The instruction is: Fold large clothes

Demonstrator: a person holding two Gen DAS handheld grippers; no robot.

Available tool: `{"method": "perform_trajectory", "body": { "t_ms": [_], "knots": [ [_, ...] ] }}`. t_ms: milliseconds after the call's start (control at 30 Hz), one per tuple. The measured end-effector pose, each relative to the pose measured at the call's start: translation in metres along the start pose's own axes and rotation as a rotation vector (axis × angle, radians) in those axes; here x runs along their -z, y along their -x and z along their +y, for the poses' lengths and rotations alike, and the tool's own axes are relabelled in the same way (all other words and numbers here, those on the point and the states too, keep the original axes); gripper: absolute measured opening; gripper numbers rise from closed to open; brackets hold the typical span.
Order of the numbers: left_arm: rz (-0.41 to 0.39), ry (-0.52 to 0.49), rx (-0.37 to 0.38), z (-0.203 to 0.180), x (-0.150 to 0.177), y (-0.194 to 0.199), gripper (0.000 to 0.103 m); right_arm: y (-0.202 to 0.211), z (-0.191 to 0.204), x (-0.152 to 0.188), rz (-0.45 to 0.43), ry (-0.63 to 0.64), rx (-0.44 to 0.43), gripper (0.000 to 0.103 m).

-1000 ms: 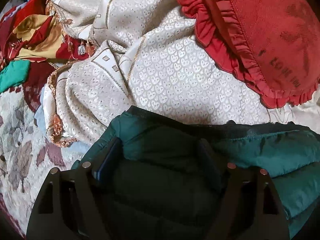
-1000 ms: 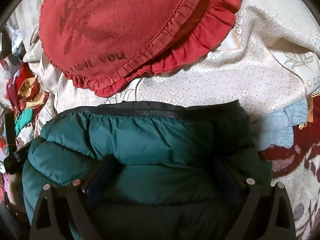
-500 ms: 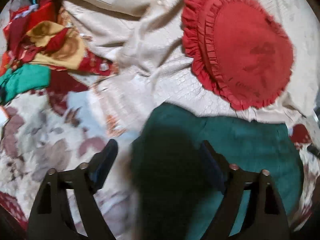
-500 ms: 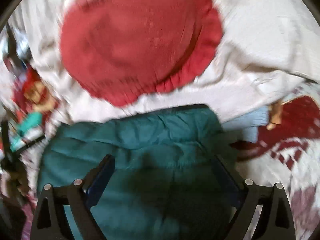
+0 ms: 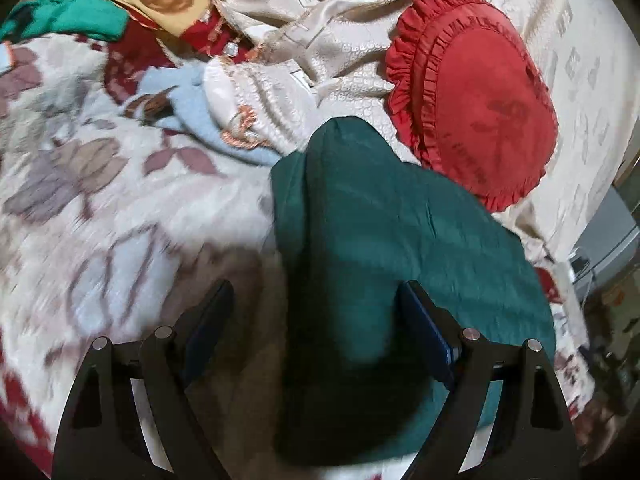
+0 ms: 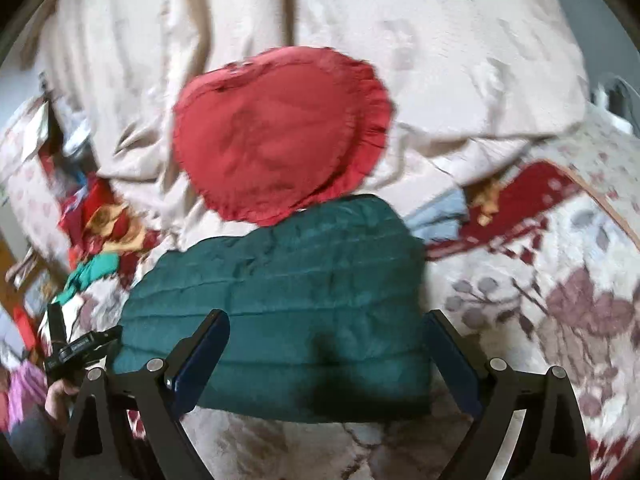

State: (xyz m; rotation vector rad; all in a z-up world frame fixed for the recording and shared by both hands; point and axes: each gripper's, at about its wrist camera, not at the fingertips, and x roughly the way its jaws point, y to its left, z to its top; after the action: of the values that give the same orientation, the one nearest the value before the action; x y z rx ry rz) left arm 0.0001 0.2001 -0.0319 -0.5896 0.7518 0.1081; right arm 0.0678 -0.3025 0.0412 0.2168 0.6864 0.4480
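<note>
The green quilted jacket lies folded into a puffy block on the flowered blanket, touching the red cushion. Left gripper and right gripper both gape empty.

Dark green quilted jacket, padded, stitched in horizontal channels. Folded into a compact, roughly rectangular bundle, lying flat on a floral bedspread. Far edge touching or just overlapping the frilled rim of a red heart-shaped cushion. Seen from the left wrist: elongated, one long edge rolled into a thick fold. Released, not gripped.
</note>
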Motion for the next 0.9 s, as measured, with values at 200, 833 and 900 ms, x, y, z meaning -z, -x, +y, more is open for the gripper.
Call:
{"method": "perform_trajectory", "body": {
  "t_ms": [200, 833, 900],
  "knots": [
    [0.123, 0.022, 0.092, 0.008, -0.038, -0.043, 0.101, -0.007, -0.026, 0.003, 0.046, -0.135, 0.054, 0.096],
    [0.181, -0.133, 0.056, -0.010, -0.065, -0.087, 0.097, -0.088, -0.059, -0.033, 0.192, -0.010, -0.087, 0.099],
    [0.161, -0.150, 0.033, -0.010, -0.063, -0.087, 0.094, -0.110, -0.064, -0.037, 0.214, 0.033, -0.097, 0.099]
  ]
}}
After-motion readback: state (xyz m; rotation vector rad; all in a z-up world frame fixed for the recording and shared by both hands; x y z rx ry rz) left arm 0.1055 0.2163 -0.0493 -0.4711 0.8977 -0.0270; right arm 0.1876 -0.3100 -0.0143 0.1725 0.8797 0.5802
